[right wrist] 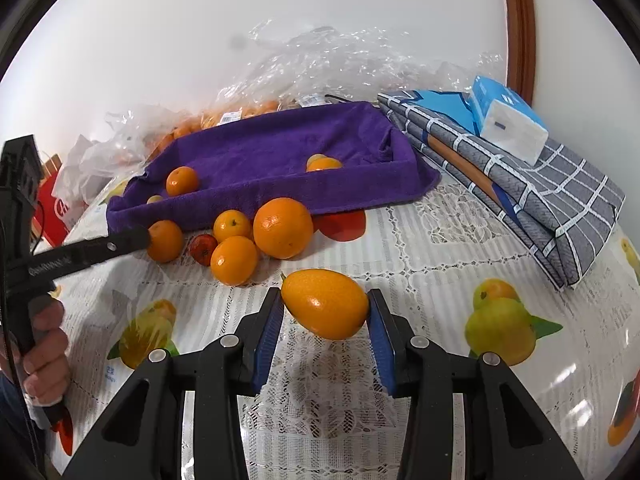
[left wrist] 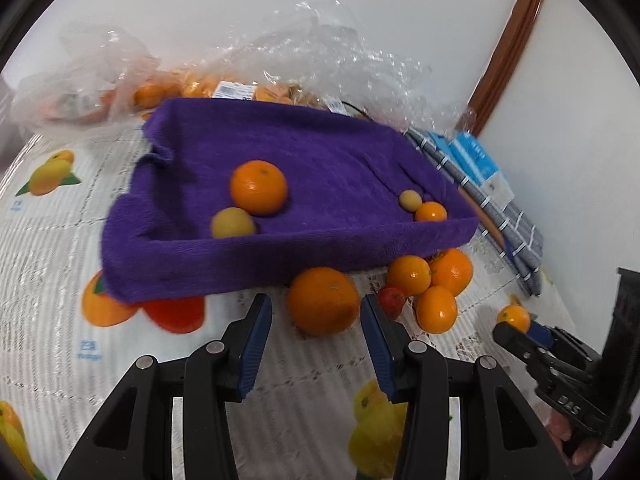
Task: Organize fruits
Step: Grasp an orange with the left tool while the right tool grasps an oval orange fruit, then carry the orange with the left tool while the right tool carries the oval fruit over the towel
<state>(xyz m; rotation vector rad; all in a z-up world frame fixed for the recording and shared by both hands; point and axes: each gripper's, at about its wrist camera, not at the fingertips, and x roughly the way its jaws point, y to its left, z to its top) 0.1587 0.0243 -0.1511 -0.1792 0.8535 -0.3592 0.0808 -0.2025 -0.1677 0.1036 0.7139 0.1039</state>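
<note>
Though clamped, kumquat (right wrist: 325, 303) crosswise, stem-end left.

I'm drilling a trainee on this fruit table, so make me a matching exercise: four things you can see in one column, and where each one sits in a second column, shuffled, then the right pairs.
Things:
1. kumquat
2. big orange
3. tissue pack
4. small red fruit

Places:
A. on the folded grey checked cloth
B. between the right gripper pads
C. on the tablecloth among the mandarins, in front of the purple towel tray
D. on the tablecloth against the tray's front wall, largest of the cluster

Pairs: 1-B, 2-D, 3-A, 4-C
</note>
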